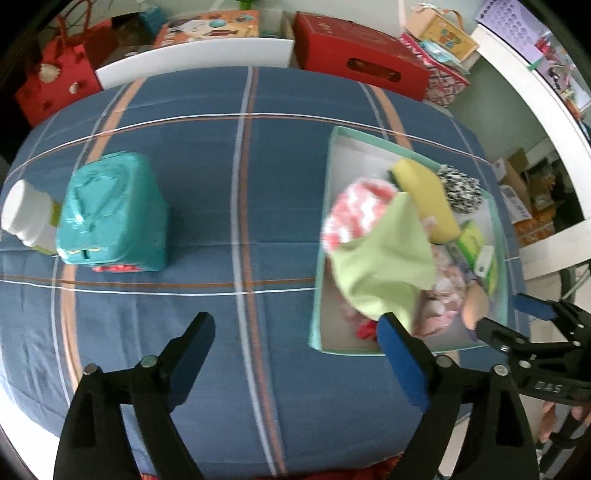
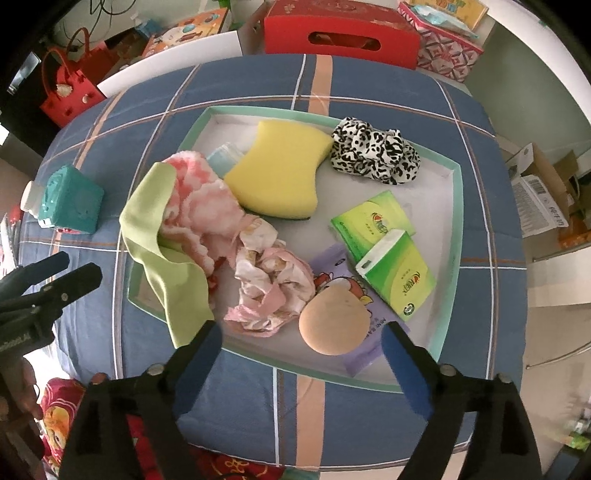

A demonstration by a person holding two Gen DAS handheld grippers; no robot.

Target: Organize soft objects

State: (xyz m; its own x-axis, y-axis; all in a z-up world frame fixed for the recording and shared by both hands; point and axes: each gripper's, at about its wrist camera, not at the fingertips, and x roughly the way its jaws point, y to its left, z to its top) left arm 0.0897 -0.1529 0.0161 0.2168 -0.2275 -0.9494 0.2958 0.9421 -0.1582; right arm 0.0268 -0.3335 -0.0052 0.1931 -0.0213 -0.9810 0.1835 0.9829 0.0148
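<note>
A shallow teal-rimmed tray [image 2: 458, 192] sits on the blue plaid cloth. In it lie a light green cloth [image 2: 166, 258] draped over the left rim, a pink-white fluffy cloth [image 2: 199, 206], a crumpled pink printed cloth [image 2: 269, 288], a yellow sponge [image 2: 280, 173], a black-and-white spotted fabric [image 2: 373, 151], two green tissue packs [image 2: 384, 247] and a tan round puff [image 2: 334, 319]. My right gripper [image 2: 301, 341] is open and empty over the tray's near rim. My left gripper [image 1: 295, 332] is open and empty, left of the tray [image 1: 317, 288]. The green cloth [image 1: 384, 269] also shows there.
A teal soft cube [image 1: 114, 214] and a white bottle [image 1: 26, 214] stand at the cloth's left side. Red boxes [image 2: 340, 33], a red bag [image 2: 70, 92] and patterned boxes crowd behind the table. Cardboard boxes [image 2: 543, 192] sit on the right.
</note>
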